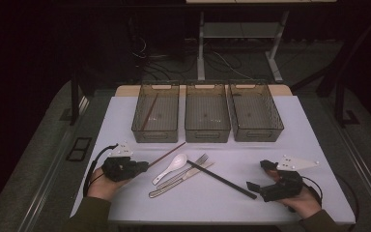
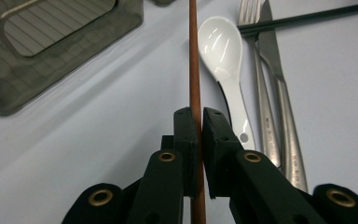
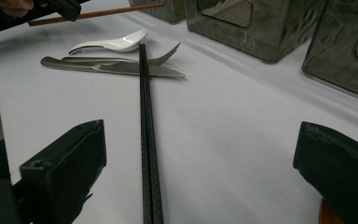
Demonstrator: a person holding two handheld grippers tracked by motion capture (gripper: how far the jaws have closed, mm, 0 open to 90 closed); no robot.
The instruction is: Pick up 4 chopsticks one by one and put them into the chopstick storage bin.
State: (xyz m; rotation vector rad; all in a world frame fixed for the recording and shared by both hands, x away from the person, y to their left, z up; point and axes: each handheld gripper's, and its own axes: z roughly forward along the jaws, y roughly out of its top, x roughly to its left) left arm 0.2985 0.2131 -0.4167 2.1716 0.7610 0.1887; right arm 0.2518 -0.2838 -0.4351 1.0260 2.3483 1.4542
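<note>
Gripping a brown chopstick [image 2: 194,65] near one end, left claw [image 1: 144,167] clamped tight, pads pressed to both sides of the stick. Stick held just above the table [image 1: 290,130], far end aimed toward the left bin [image 1: 156,114], just short of its near wall. Already lying in that bin: a second brown stick [image 1: 149,112], leaning along the left side. Beside the held stick, on the table: white spoon [image 2: 223,51], then fork [image 2: 256,70] and knife [image 2: 279,88] side by side, touching. Crossing over those two: black chopsticks [image 3: 147,140], paired, running toward the right claw [image 1: 262,175]. Right claw wide open, holding nothing, hovering with the black pair's near end between its jaws but untouched. Middle bin [image 1: 207,112] and right bin [image 1: 255,111] apparently empty. Judged as sorting cutlery into bins: early on, one stick placed, its mate in hand, spoon, fork, knife and black pair left to go.
</note>
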